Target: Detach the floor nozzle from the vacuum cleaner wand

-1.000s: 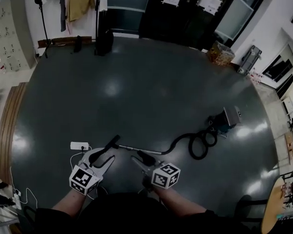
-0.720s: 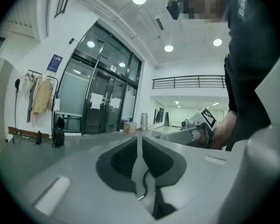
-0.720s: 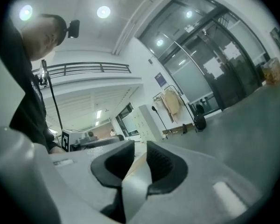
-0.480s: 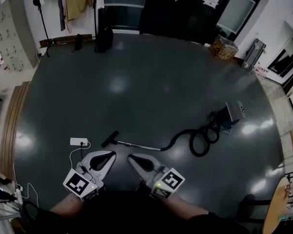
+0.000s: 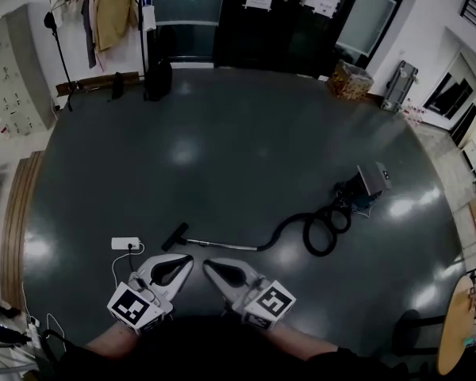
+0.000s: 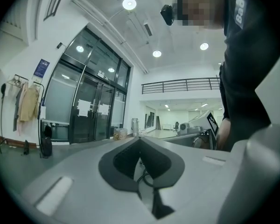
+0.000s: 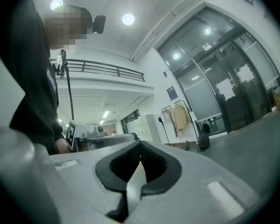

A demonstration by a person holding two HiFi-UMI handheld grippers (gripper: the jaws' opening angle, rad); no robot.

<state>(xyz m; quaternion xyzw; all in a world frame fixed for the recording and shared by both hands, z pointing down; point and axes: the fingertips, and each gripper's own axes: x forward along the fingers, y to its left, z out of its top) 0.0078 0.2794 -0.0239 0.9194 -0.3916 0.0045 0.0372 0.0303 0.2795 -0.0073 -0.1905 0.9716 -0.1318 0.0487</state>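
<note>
Hovering above the vacuum cleaner, both grippers shut tight and empty!
Left gripper (image 5: 180, 261) and right gripper (image 5: 209, 265) are held level, jaws pressed together on nothing. Just ahead on the dark floor (image 5: 222, 149) lies the thin metal wand (image 5: 222, 245), with the black floor nozzle (image 5: 174, 236) at its left end. It looks joined, though the joint is too small to read. The hose (image 5: 321, 230) curls off to the canister (image 5: 366, 184). I'd expect a stiff, light, slippery tube and a rigid plastic head: take the wand just beside the joint and the nozzle at its neck.
</note>
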